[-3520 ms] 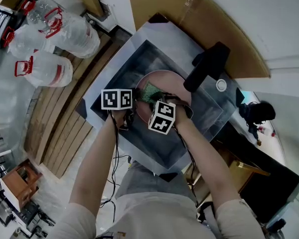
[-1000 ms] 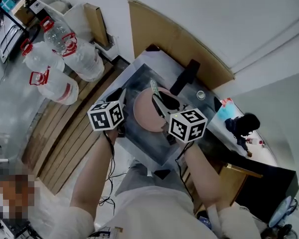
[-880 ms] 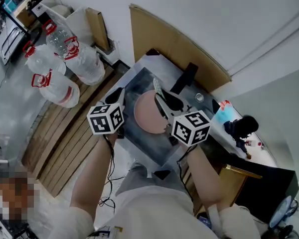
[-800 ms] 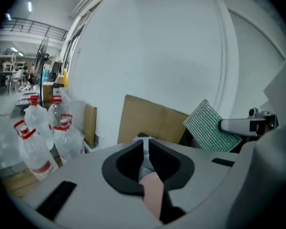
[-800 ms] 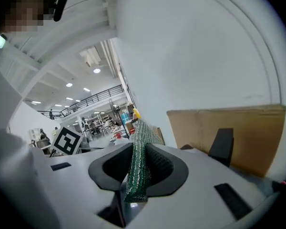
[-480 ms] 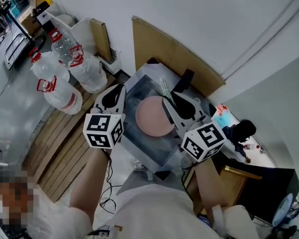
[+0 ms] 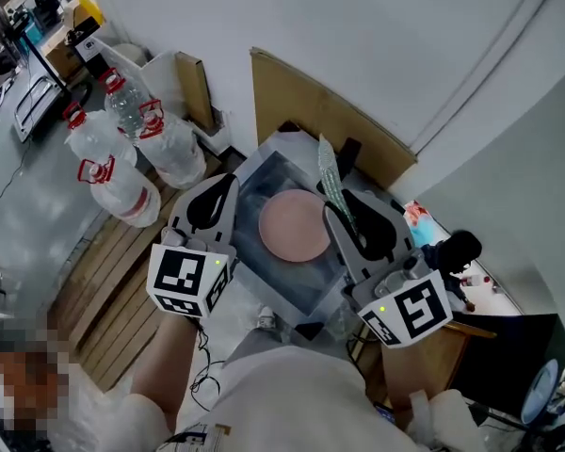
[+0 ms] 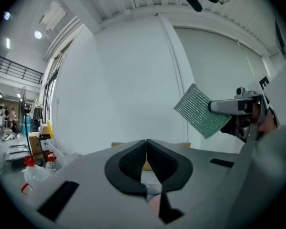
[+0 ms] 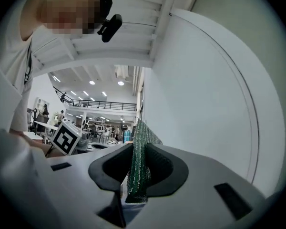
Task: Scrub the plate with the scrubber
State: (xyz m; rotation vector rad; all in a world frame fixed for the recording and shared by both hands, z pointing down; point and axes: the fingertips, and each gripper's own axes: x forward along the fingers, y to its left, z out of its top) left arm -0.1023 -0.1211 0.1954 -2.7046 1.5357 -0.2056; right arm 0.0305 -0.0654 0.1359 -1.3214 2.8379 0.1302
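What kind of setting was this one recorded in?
Probably a big workshop or lab hall, not a home kitchen: a sink holding a pink plate, large water jugs on the floor, and a railed mezzanine behind.

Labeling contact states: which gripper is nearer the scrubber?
Right. The right gripper is shut on the scrubber, pinched between its pads. The left gripper, shut and empty, sits apart from it, off to the left.

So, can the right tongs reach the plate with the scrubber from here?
Probably yes: the right tongs, shut on the scrubber, hang above the sink, and the plate lies bare in it with nothing between.
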